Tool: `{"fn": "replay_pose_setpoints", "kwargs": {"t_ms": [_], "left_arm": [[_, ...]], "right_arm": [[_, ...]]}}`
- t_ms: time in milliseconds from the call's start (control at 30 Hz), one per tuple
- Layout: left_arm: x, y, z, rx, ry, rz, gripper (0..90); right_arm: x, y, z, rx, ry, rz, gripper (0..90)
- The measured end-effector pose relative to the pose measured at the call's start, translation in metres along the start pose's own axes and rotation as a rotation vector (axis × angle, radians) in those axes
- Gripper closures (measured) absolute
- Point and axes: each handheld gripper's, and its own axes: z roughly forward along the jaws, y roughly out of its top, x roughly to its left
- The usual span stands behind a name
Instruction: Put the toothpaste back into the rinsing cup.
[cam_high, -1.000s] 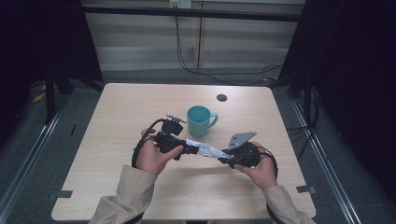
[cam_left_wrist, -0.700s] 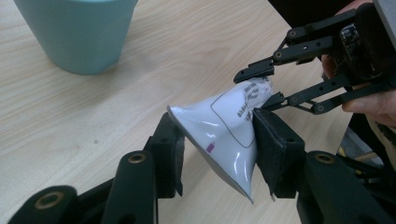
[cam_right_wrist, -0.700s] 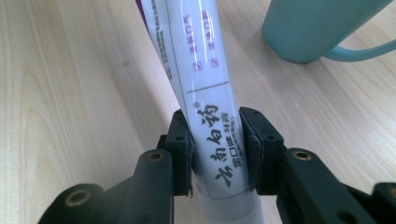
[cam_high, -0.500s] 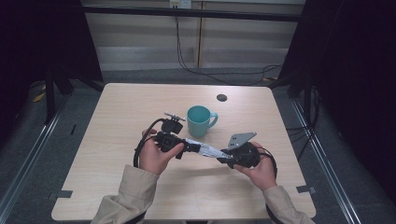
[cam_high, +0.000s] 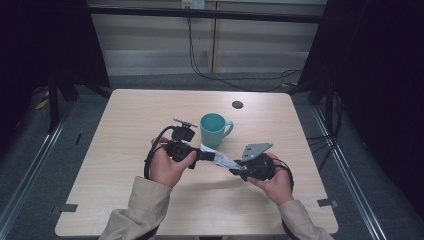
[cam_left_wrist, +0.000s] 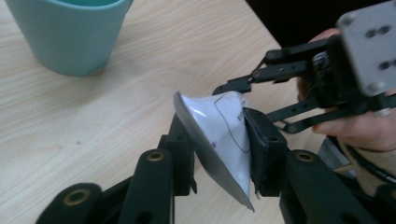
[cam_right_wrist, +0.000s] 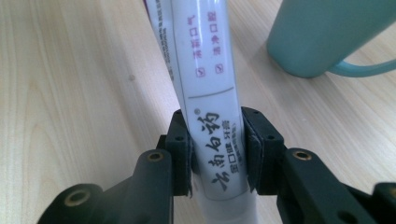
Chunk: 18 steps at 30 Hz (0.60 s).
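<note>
A: Where is the tube now?

B: Held off the tabletop between both hands, just in front of the teal mug. The right gripper is clamped on the printed end; in the right gripper view both pads press its sides.

A: And the left gripper?

B: Its jaws have just been closing, with the tube's flat crimped end between them. In the left gripper view the right pad touches the tube; the other pad sits behind it, so probably gripped, though that side is poorly seen.

A: The mug?

B: Upright, handle toward the right edge, apart from the tube.
</note>
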Motion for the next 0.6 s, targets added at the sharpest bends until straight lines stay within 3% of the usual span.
{"fn": "replay_pose_setpoints", "kwargs": {"t_ms": [300, 400, 600], "left_arm": [[-0.01, 0.009, -0.004, 0.025, 0.02, 0.019, 71.5], [-0.013, 0.013, -0.005, 0.042, 0.03, 0.028, 72.2], [-0.022, 0.022, -0.008, 0.04, 0.034, 0.05, 72.7]], "right_arm": [[0.005, 0.0, 0.007, -0.025, 0.04, 0.03, 62.8], [0.005, 0.0, 0.008, -0.059, 0.051, 0.062, 58.2], [0.005, 0.005, 0.005, -0.096, 0.05, 0.095, 40.6]]}}
